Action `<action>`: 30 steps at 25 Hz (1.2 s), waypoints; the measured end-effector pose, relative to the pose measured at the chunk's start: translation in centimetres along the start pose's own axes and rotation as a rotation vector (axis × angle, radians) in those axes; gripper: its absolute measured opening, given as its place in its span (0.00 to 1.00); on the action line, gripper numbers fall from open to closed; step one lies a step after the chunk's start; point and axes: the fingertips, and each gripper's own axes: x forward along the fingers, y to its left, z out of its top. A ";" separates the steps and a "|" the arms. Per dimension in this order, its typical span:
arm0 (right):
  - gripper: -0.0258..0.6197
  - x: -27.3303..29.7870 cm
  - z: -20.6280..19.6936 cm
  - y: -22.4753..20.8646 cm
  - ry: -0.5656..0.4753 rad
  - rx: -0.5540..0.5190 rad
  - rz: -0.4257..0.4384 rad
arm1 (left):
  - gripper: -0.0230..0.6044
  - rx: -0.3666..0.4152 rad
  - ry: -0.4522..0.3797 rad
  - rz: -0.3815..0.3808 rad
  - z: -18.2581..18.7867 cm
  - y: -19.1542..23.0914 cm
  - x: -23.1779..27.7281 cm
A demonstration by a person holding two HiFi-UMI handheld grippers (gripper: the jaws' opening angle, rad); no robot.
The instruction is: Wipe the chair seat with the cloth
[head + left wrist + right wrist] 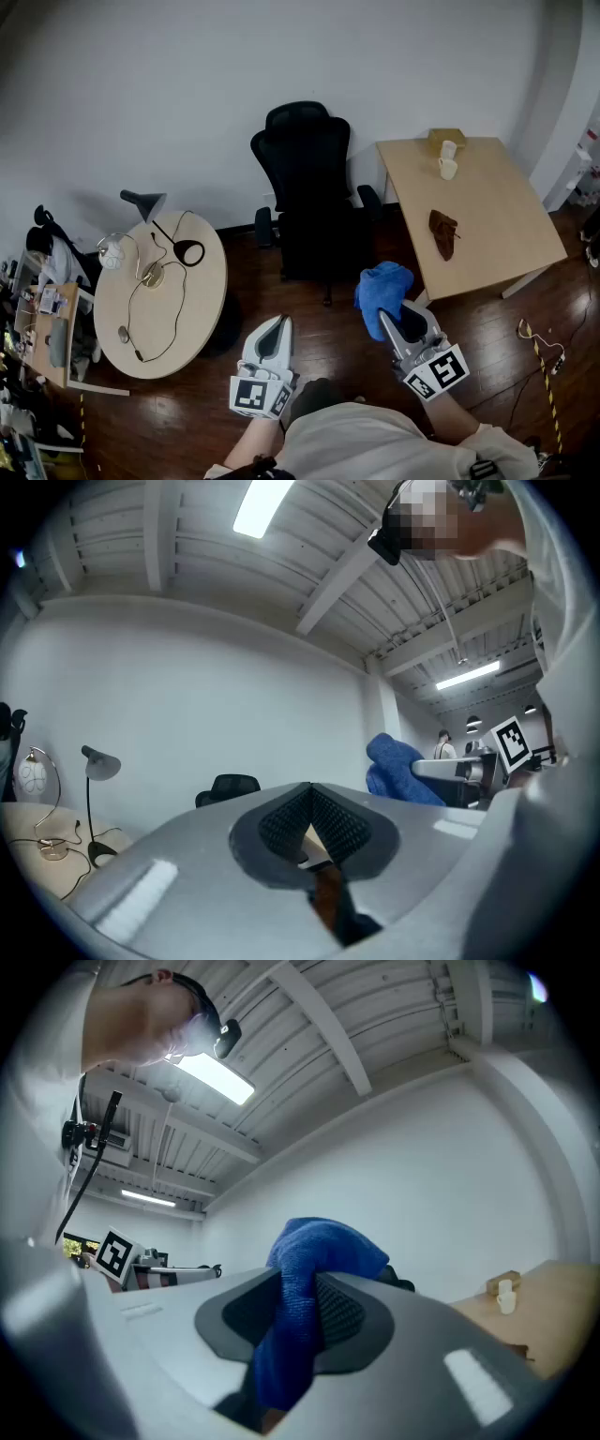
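Observation:
A black office chair [305, 187] stands against the white wall, its seat [317, 246] facing me. My right gripper [389, 317] is shut on a blue cloth [381, 293], held in the air in front of the chair's right side; the cloth [309, 1269] bulges up between the jaws in the right gripper view. My left gripper [275, 330] is shut with nothing in it, low and to the left of the chair. In the left gripper view the chair back [225, 789] shows far off and the cloth [398, 771] at right.
A round table [164, 300] with a lamp and cables stands at left. A square wooden table [487, 234] at right carries a brown rag [442, 232], cups [448, 161] and a box. Dark wood floor [337, 328] lies between. Cluttered shelves fill the far left.

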 end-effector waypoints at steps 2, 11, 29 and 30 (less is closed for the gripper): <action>0.19 1.4 -0.9 -0.7 0.007 0.003 0.001 | 0.11 -0.005 0.006 0.008 -0.7 1.7 1.1; 0.19 13.5 -6.8 -8.9 0.059 0.008 -0.040 | 0.11 -0.054 0.039 -0.055 -6.5 11.8 13.2; 0.19 44.1 -19.5 -33.8 0.180 0.090 -0.147 | 0.07 -0.077 0.125 -0.125 -15.9 35.8 44.5; 0.19 45.0 -21.4 -35.7 0.209 0.113 -0.149 | 0.07 -0.088 0.145 -0.125 -17.6 36.3 46.4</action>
